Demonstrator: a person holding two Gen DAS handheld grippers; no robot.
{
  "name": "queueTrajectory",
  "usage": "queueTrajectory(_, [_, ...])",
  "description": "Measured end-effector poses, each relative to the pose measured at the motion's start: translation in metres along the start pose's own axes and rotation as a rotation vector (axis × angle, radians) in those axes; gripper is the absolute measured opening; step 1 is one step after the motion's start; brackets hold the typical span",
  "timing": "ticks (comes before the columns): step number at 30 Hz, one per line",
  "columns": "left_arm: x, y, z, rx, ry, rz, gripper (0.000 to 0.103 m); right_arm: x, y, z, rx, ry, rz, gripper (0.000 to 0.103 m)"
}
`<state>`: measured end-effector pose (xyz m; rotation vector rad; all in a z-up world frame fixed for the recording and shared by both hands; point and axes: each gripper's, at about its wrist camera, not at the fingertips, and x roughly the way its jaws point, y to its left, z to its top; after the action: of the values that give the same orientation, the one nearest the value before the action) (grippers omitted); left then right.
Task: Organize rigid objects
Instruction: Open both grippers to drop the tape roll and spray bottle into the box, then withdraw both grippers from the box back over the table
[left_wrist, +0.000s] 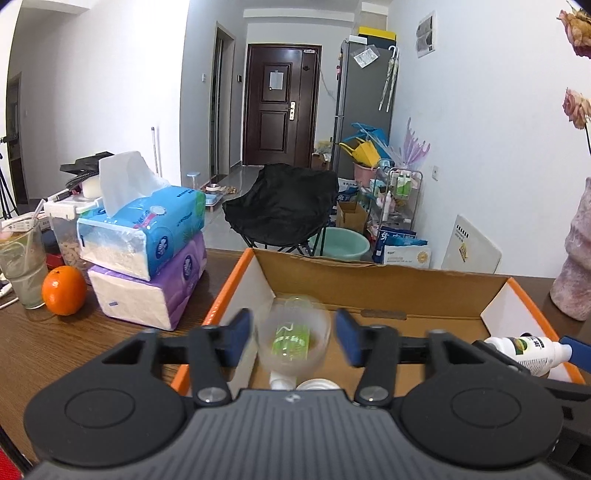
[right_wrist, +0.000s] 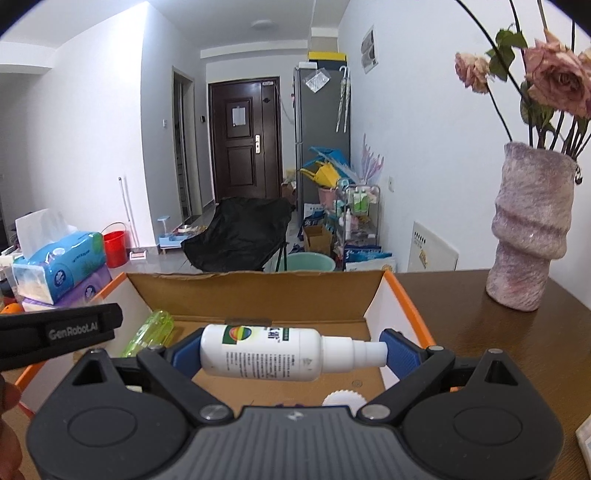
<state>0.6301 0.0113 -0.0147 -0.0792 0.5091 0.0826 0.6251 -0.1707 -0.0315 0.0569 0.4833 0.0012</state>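
Note:
An open cardboard box (left_wrist: 373, 286) with orange edges stands on the brown table. Over its left part my left gripper (left_wrist: 294, 341) is open. A clear green-tinted bottle (left_wrist: 291, 338) shows blurred between the jaws, and neither blue pad touches it. In the right wrist view that green bottle (right_wrist: 149, 332) lies inside the box (right_wrist: 258, 291) by its left wall, under the left gripper's black side (right_wrist: 74, 328). My right gripper (right_wrist: 291, 354) is shut on a white spray bottle (right_wrist: 258, 352), held lengthwise, base and nozzle against the pads, above the box floor. The same white bottle (left_wrist: 532, 350) appears at the right.
Two stacked tissue packs (left_wrist: 147, 254), an orange (left_wrist: 63, 290) and a drinking glass (left_wrist: 22, 266) stand left of the box. A pink vase (right_wrist: 528, 229) with dried roses stands on the right. A white ridged lid (right_wrist: 341, 400) lies on the box floor.

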Motion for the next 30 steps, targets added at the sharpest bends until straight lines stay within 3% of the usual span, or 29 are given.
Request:
queueTrajectory(1, [-0.001,0.003,-0.001,-0.007,-0.005,0.008,0.087,-0.001,-0.001,-0.001,0.008,-0.002,0.005,0.098])
queueTrajectory(2, [-0.003,0.006,0.000,-0.023,-0.013,0.035,0.103,-0.001,-0.002,-0.001,0.020,-0.007,0.007,0.103])
queueTrajectory(7, [-0.008,0.020,0.004,-0.070,-0.022,0.030,0.103,-0.006,-0.004,0.000,0.041,-0.026,0.012,0.103])
queueTrajectory(30, [-0.045,0.020,0.001,-0.053,-0.069,0.078,0.103,-0.043,-0.004,0.000,0.029,-0.075,-0.012,0.103])
